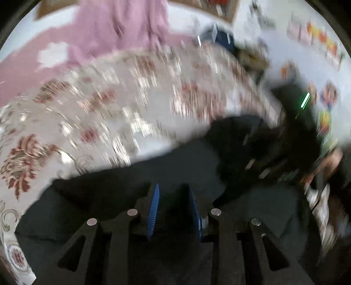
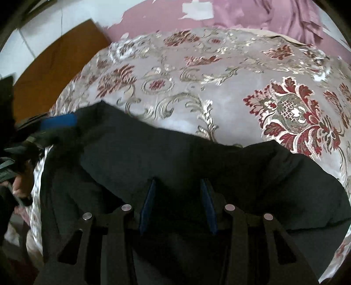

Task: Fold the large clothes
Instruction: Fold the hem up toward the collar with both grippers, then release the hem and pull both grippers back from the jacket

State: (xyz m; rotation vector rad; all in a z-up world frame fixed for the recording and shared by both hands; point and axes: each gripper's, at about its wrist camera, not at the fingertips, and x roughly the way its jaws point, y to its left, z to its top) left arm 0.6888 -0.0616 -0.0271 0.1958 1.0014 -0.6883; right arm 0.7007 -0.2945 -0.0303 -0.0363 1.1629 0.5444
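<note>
A large black garment (image 2: 175, 157) lies on a bed with a floral brocade cover (image 2: 219, 87). It also fills the lower part of the blurred left wrist view (image 1: 175, 171). My right gripper (image 2: 178, 182) is open, its blue pads apart over the black cloth. My left gripper (image 1: 173, 188) is open too, pads apart just above the garment. In the right wrist view the left gripper's blue pad (image 2: 59, 121) shows at the garment's far left corner. In the left wrist view the right gripper (image 1: 296, 122) is a dark blur with a green light.
A pink cloth (image 2: 263, 15) lies at the far side of the bed, also in the left wrist view (image 1: 114, 28). A brown wooden panel (image 2: 57, 63) stands beyond the bed's left edge. Blurred colourful items (image 1: 318, 37) line the wall at right.
</note>
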